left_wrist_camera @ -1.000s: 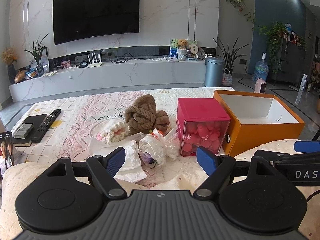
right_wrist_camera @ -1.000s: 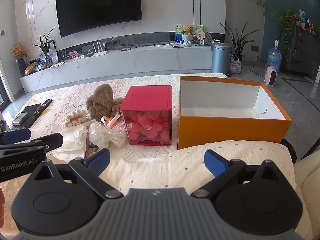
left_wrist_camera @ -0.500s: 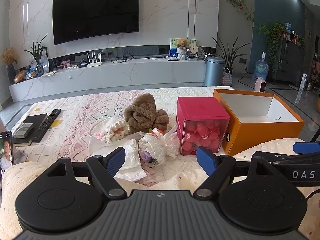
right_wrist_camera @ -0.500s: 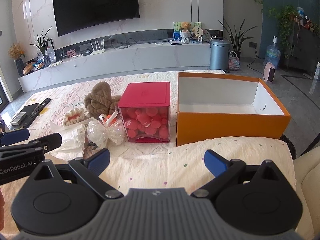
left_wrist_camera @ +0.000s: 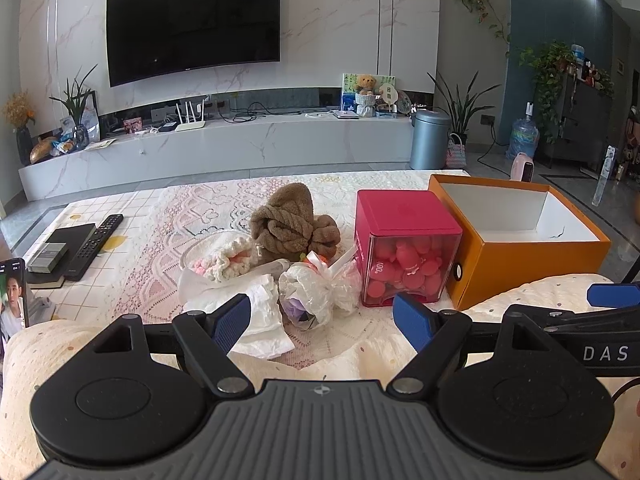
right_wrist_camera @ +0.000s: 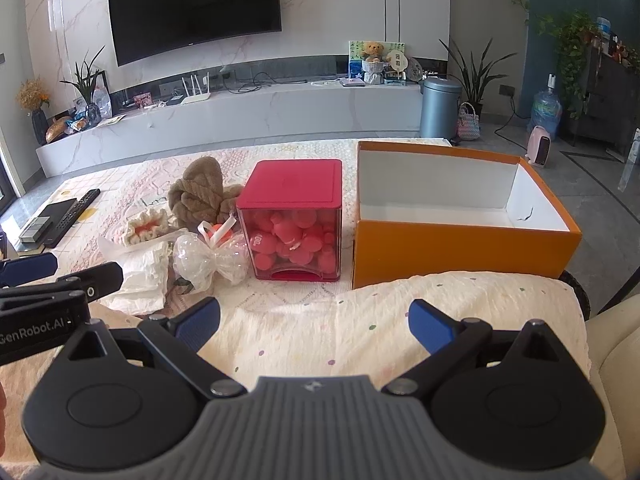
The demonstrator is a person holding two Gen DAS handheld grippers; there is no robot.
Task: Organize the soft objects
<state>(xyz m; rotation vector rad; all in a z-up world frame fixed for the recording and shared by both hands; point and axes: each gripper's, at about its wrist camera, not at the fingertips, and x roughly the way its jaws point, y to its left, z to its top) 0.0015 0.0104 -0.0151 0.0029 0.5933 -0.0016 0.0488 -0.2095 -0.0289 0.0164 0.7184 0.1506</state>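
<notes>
A brown knotted towel lies mid-table behind a crocheted white-and-pink piece, crumpled white paper and a clear plastic bag tied with white ribbon. To their right stands a red box of pink soft balls, then an open orange box, white inside. My left gripper is open just short of the paper and bag. My right gripper is open over the cream cushion, short of the red box.
A cream dotted cushion covers the near table edge. A remote, a dark book and a phone lie at the left. Behind the table are a TV wall, a low white cabinet and a grey bin.
The right gripper has drifted slightly, so the boxes sit a little lower and nearer in its view. The left gripper has barely moved. Both stay open.
</notes>
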